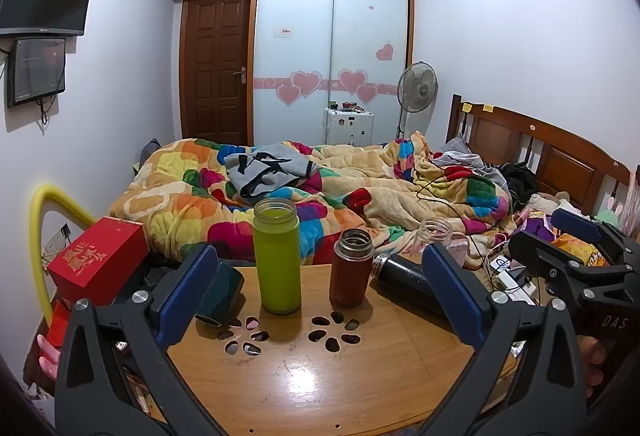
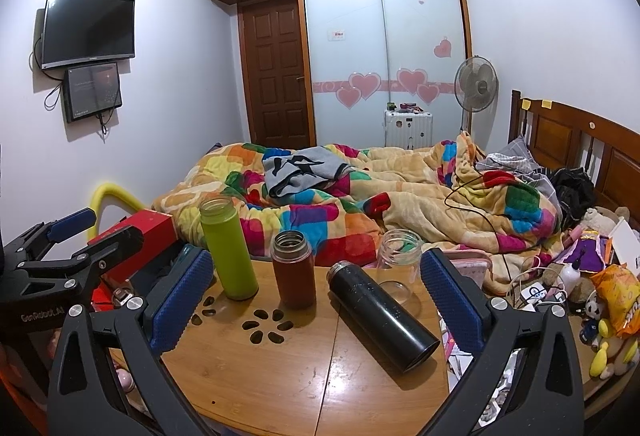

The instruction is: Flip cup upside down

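The red-brown flask (image 2: pixel 293 269) is taken as the landmark here, standing upright and mouth-up near the middle of the round wooden table (image 2: pixel 280 376). Just left of it a lime green bottle (image 2: pixel 229 249) is seen upright, also uncapped. Right of it a black flask (image 2: pixel 382 316) is laid on its side, and its full length with the base toward the camera is only given by the right wrist view; in the left wrist view it's mostly hidden behind a blue finger pad (image 1: pixel 452 292). Behind and right of the landmark a clear glass jar (image 2: pixel 397 262) is shown properly near the table's far edge. A dark teal cup (image 1: pixel 220 290) far left of the landmark is caught only by the left wrist view.

Both the left gripper (image 1: pixel 318 294) and right gripper (image 2: pixel 316 296) are held spread wide, nothing between the pads. In front of the landmark the tabletop is bare apart from paw-print cutouts (image 2: pixel 266 324). A red box (image 1: pixel 98 262) is crowded against the left edge.
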The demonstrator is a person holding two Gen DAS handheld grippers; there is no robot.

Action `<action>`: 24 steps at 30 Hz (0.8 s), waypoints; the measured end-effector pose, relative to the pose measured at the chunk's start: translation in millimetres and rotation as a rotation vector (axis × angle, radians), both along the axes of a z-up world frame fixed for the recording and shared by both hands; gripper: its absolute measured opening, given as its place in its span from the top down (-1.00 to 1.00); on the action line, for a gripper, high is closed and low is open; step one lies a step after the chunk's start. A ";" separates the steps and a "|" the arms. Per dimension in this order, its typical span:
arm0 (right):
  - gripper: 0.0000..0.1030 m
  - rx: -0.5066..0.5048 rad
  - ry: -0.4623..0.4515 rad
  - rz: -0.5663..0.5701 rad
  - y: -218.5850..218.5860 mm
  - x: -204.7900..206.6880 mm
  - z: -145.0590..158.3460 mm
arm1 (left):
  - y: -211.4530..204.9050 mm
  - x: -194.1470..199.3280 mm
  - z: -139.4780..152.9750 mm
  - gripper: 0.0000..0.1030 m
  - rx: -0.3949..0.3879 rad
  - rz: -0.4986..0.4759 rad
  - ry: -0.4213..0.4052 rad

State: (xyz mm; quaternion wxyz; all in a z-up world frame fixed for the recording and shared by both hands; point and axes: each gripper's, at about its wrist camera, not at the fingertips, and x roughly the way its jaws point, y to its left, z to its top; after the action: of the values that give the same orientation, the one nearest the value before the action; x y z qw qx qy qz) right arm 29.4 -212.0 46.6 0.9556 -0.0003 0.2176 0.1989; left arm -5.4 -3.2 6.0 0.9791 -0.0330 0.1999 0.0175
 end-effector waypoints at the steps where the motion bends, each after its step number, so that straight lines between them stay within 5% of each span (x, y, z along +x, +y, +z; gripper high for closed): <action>1: -1.00 0.000 0.000 0.000 -0.1 -0.1 0.1 | -0.3 0.5 -0.1 -1.00 0.001 0.000 0.001; 24: -1.00 -0.003 -0.007 0.003 0.6 0.0 2.9 | -6.8 -0.8 0.2 -1.00 0.001 -0.012 0.003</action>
State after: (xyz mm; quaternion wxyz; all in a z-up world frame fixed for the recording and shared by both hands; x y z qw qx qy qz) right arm 29.4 -211.4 49.5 0.9560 -0.0029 0.2148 0.1999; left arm -6.3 -10.0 6.3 0.9789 -0.0314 0.2015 0.0116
